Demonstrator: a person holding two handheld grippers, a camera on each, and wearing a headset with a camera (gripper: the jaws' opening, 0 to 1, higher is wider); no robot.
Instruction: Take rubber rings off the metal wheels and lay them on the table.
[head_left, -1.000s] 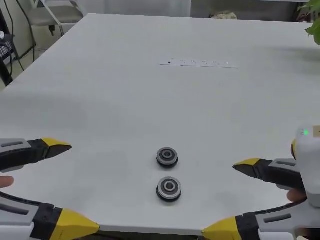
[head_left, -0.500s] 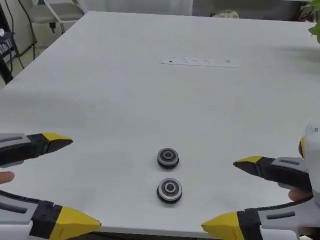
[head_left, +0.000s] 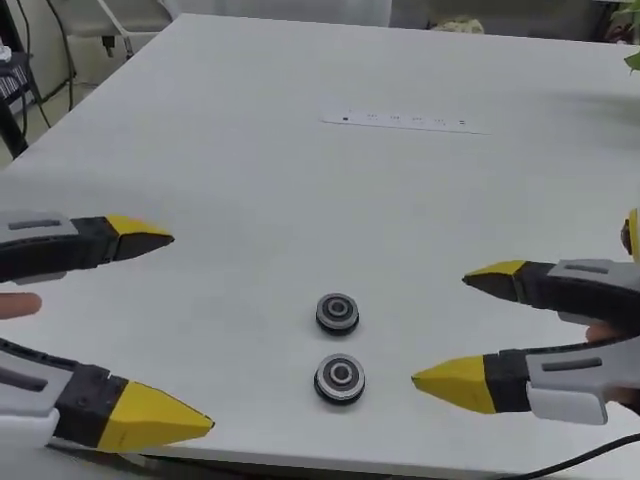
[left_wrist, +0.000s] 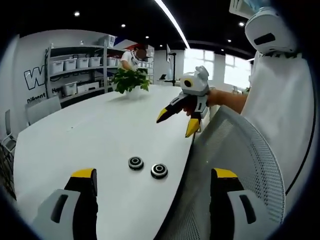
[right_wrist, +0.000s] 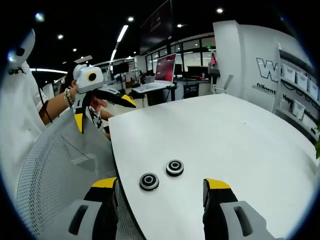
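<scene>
Two ringed wheels, near wheel (head_left: 340, 379) and far wheel (head_left: 337, 313), lie between left gripper (head_left: 190, 332) and right gripper (head_left: 440, 329); both jaws apart, right nearer.

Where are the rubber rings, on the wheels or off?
On: the far wheel and the near wheel each have a dark ring round the rim.

Two wheels are counted on the one table (head_left: 300, 200): the far wheel (head_left: 337, 312) and the near wheel (head_left: 340, 379). Two grippers are seen, the left gripper (head_left: 190, 332) and the right gripper (head_left: 440, 329). One strip (head_left: 405, 121) and one plant (left_wrist: 129, 80) are noted.
</scene>
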